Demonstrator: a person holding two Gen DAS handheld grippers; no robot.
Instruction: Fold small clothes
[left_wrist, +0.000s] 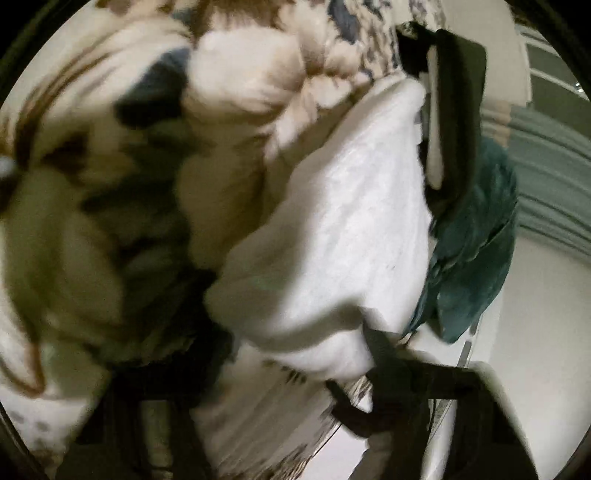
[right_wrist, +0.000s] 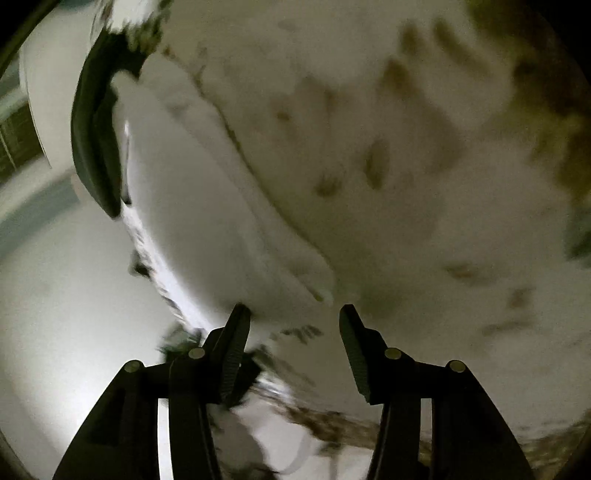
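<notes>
I see no basket or bin in either view; the clothes lie loose on a patterned bedspread (left_wrist: 236, 88) with brown and blue blotches. From my left wrist camera, a white garment (left_wrist: 343, 236) lies across the middle, draped over the bedspread, with a teal cloth (left_wrist: 476, 251) just beside it at the bed's edge. A dark object (left_wrist: 458, 103) stands above the teal cloth, too blurred to name. My left gripper (left_wrist: 373, 391) is mostly smeared by blur, and white fabric bunches right at its dark fingers; I cannot tell whether they are closed on it.

Only my right wrist camera shows a tool plainly: my right gripper (right_wrist: 293, 317) has its jaws set well apart, nothing between them, the tips just short of the white garment's (right_wrist: 207, 206) edge. The teal cloth does not show here. The dark object (right_wrist: 94, 147) sits at the garment's far left.
</notes>
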